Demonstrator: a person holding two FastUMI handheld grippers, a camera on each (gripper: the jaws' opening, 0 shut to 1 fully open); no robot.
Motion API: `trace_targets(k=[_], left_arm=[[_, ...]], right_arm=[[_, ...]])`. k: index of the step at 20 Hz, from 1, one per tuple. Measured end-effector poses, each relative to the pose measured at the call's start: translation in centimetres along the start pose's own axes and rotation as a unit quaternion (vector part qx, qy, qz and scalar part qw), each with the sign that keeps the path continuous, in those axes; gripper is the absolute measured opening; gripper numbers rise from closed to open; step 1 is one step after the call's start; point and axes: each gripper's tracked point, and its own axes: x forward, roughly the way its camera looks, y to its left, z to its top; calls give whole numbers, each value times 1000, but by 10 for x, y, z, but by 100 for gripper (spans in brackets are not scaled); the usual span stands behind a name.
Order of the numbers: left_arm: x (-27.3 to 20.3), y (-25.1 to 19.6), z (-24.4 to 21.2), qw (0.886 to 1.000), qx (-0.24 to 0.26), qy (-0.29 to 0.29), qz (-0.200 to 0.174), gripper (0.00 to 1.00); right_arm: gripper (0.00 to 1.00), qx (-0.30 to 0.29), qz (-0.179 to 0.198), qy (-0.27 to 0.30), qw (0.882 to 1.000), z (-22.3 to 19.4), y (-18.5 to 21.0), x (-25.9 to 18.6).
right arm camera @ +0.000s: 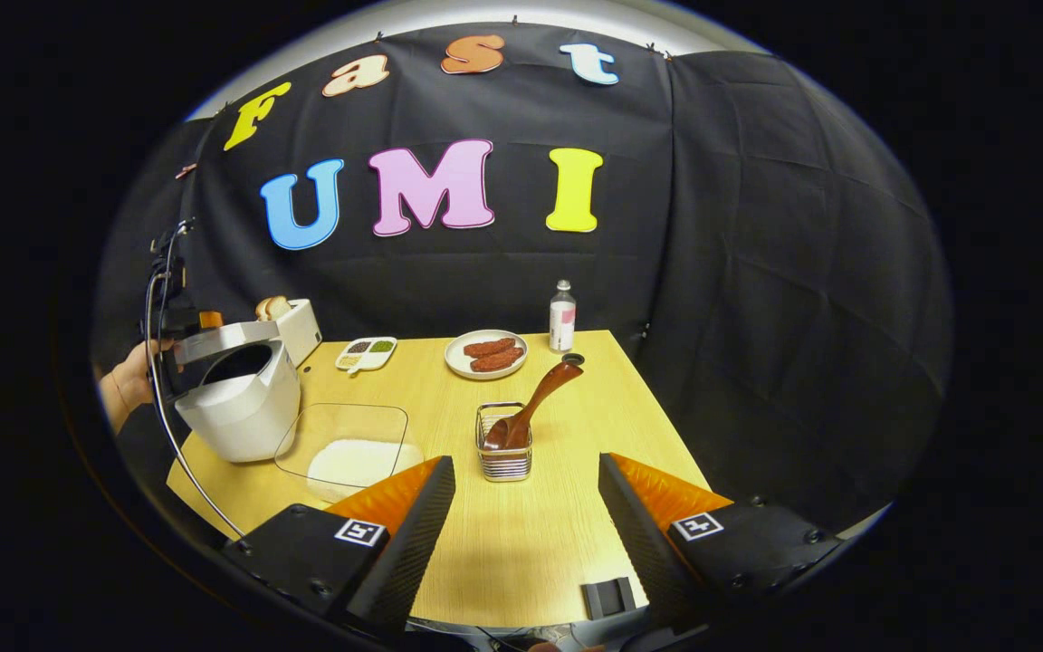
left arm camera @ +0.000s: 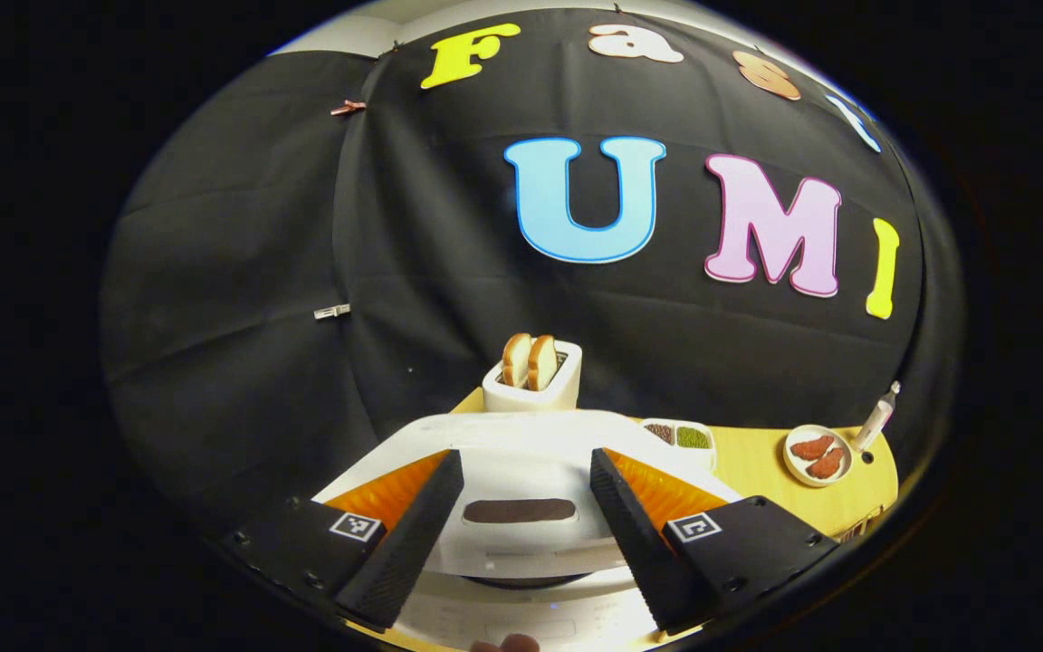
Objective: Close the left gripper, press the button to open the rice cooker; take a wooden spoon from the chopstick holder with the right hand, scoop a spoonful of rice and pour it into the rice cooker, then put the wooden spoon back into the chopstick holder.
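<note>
The rice cooker (right arm camera: 241, 403) is standing at the table's (right arm camera: 521, 534) left edge with its lid (right arm camera: 218, 342) tilted up and the dark pot open to the room, so the opening step looks done. Everything with the spoon is waiting. The wooden spoon (right arm camera: 531, 398) is leaning in the wire chopstick holder (right arm camera: 504, 453), bowl down, handle slanting up to the right, near the table's middle. The rice (right arm camera: 354, 462) is lying in a clear tray (right arm camera: 340, 439) between holder and cooker, seemingly untouched.

The right gripper (right arm camera: 526, 516) is hanging over the near edge of the table, jaws spread wide and holding nothing, lined up roughly toward the holder but well short of it. The left gripper (left arm camera: 521, 534) is poised close over the cooker's white lid (left arm camera: 521, 471), its jaws likewise spread and empty; in the right gripper view, a hand (right arm camera: 128, 380) is showing behind the cooker.

Farther back, a toaster (right arm camera: 291, 328) with bread, a divided dish of grains (right arm camera: 366, 353), a plate (right arm camera: 485, 353) with two reddish pieces and a small bottle (right arm camera: 561, 319) are sitting along the far side.

The cooker's button is hard to make out, the pot's contents are lost in shadow, and the left gripper view is cutting off the cooker's base.
</note>
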Motion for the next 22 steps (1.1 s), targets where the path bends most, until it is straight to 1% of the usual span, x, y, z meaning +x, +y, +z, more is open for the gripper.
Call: trace_targets(k=[3, 5, 10, 15, 19, 21, 22], left_arm=[[1, 1, -13, 1000, -7, 17, 0, 99], [2, -2, -24, 1000, 0, 31, 0, 99], [2, -2, -45, 999, -2, 49, 0, 99], [-4, -5, -60, 998, 0, 56, 0, 100], [-7, -2, -61, 999, 2, 49, 5, 100], [-8, -3, -73, 998, -1, 69, 8, 100], [-10, -4, -70, 998, 0, 59, 10, 100]], right_arm=[[99, 2, 0, 1, 1000, -4, -1, 1], [99, 4, 1, 2, 1000, -5, 0, 2], [99, -3, 3, 1, 1000, -5, -1, 7], [99, -6, 4, 4, 1000, -6, -4, 12], [99, 0, 9, 2, 1000, -4, -5, 19], [99, 0, 11, 0, 1000, -2, -5, 22], [99, 1, 12, -1, 1000, -2, -5, 22]])
